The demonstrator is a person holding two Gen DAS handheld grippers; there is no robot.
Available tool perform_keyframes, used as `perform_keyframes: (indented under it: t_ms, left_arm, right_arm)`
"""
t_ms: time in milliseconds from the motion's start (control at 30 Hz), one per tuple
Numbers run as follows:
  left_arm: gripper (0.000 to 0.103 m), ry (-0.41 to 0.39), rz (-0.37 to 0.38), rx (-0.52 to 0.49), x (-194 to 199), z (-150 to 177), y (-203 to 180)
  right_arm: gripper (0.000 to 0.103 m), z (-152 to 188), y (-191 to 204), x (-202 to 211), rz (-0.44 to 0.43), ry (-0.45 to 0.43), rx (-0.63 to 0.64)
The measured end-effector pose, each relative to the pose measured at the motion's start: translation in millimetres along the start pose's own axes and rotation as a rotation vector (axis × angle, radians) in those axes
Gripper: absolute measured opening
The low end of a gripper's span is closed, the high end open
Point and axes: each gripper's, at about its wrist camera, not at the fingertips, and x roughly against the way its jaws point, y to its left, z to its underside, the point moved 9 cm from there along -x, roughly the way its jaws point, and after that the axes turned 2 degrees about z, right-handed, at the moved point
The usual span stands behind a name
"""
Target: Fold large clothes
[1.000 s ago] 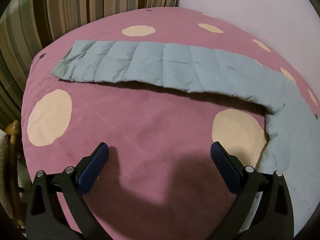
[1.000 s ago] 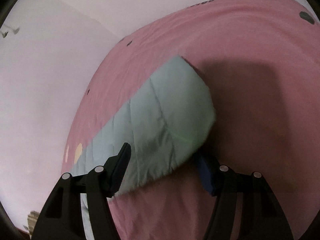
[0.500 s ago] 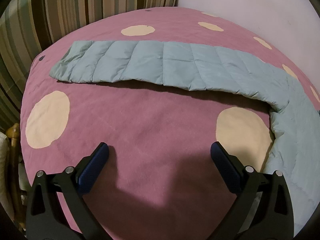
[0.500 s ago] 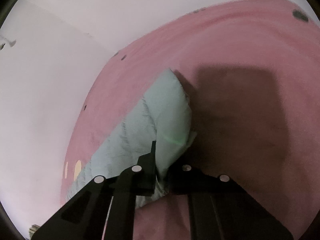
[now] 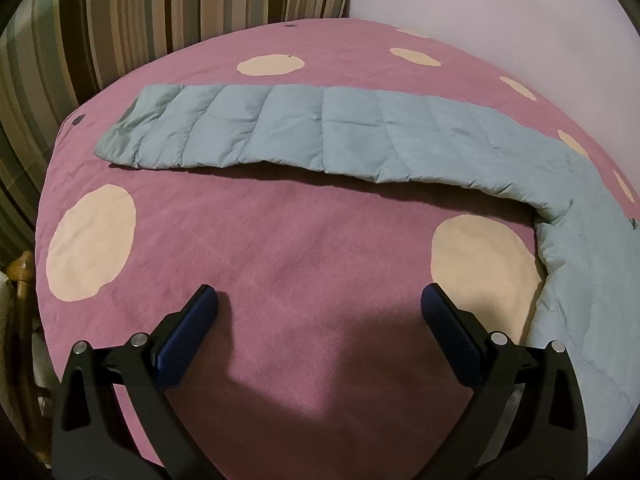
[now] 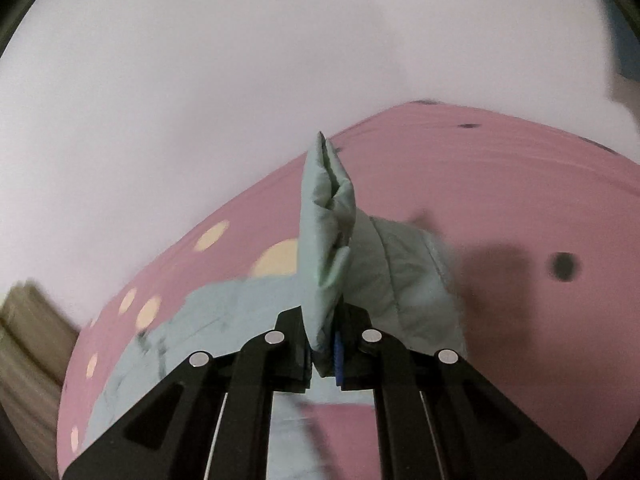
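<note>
Quilted garment (image 6: 326,240) pinched by right gripper (image 6: 324,354); far end blurred.

right claw (image 6: 325,354) clamped on pale-blue quilted garment (image 6: 326,240), pink dotted bedspread (image 6: 500,200)

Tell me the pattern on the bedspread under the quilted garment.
Pink bedspread with cream polka dots, best seen in the left wrist view.

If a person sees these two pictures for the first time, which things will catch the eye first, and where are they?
First comes the long pale blue quilted garment, stretched flat across the far part of the pink bedcover with cream dots and bending toward the right edge. Next, in the right wrist view, the right tool is closed on one end of the garment, which stands up between its fingers. The left tool hangs open and empty over bare bedcover.
</note>
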Motion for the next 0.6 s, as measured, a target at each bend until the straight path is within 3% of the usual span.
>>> perform_keyframes:
  t_ms: [100, 367, 600]
  left_arm:
    - [0.101, -0.003, 0.0, -0.008, -0.5, 0.5, -1.5]
    - [0.101, -0.001, 0.014, -0.001, -1.9, 0.6, -0.8]
    - [0.101, 0.002, 0.015, -0.001, -3.5, 0.9, -0.3]
  right_arm:
    - [0.007, 16.7, 59.8, -18.1, -0.064, 0.046, 0.082]
    - [0.007, 101.1, 197.1, -60.7, -0.196, 0.17, 0.317]
    - [0.007, 165.4, 271.5, -66.7, -0.251, 0.273, 0.44]
